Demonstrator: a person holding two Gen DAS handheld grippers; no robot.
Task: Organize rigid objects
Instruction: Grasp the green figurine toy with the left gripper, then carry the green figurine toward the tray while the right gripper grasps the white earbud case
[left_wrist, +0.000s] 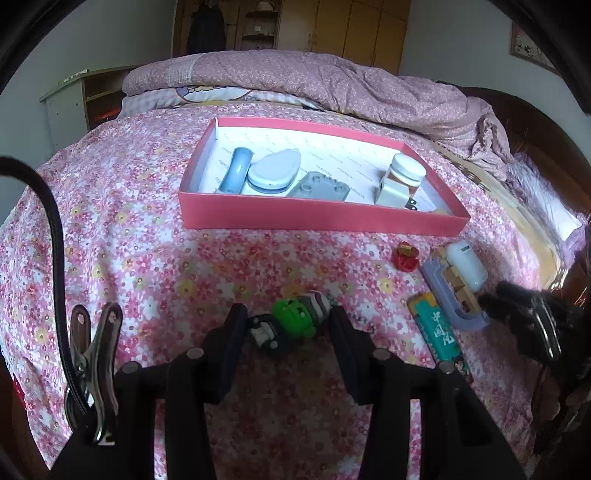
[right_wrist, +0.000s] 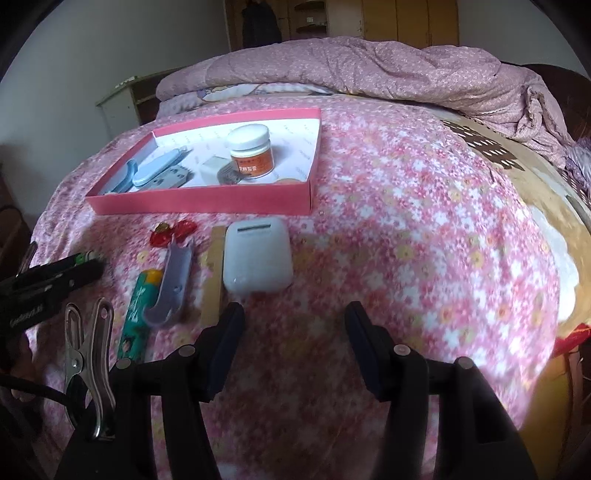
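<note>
A pink tray on the flowered bedspread holds a blue curved piece, a pale blue oval case, a grey studded plate and a white-lidded jar. My left gripper is open, its jaws on either side of a green, black and grey toy lying on the bed. My right gripper is open and empty, just in front of a white earbud case.
On the bed lie a red trinket, a lilac clamp-shaped piece, a wooden piece, and a green lighter. A folded quilt lies behind the tray. A metal clip hangs on my left.
</note>
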